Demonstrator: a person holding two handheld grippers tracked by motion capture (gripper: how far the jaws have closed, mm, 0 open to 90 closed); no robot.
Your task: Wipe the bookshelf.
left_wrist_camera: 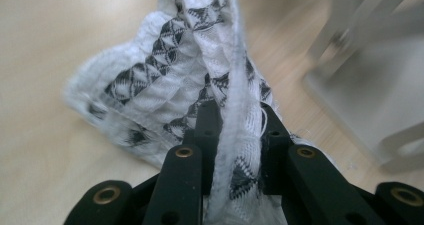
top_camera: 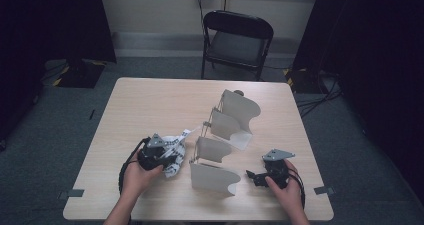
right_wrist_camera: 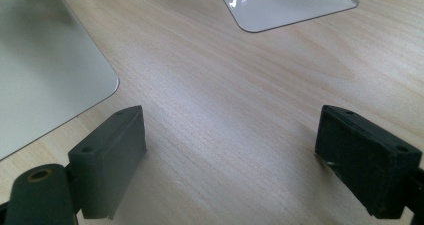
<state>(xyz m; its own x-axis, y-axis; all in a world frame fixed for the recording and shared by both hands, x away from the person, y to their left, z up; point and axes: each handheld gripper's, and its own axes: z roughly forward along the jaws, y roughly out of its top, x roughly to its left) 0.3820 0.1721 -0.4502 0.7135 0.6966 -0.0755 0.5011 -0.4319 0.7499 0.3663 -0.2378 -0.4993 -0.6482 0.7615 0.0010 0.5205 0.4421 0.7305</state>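
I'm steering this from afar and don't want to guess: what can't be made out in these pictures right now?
- Cloth: its near end is hidden between the left hand-held gripper jaws in the left gripper view; far end cut off by the top edge.
- Rack: blurred and cut off at right in that view.
- Cloth's full spread: the hand covers part in the high view.

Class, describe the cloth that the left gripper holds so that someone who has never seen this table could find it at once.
Start at the wooden table and go to its near left part, beside the row of grey metal dividers. There the left gripper is shut on a crumpled cloth. It is the one soft thing there: white, with black triangle patterns.
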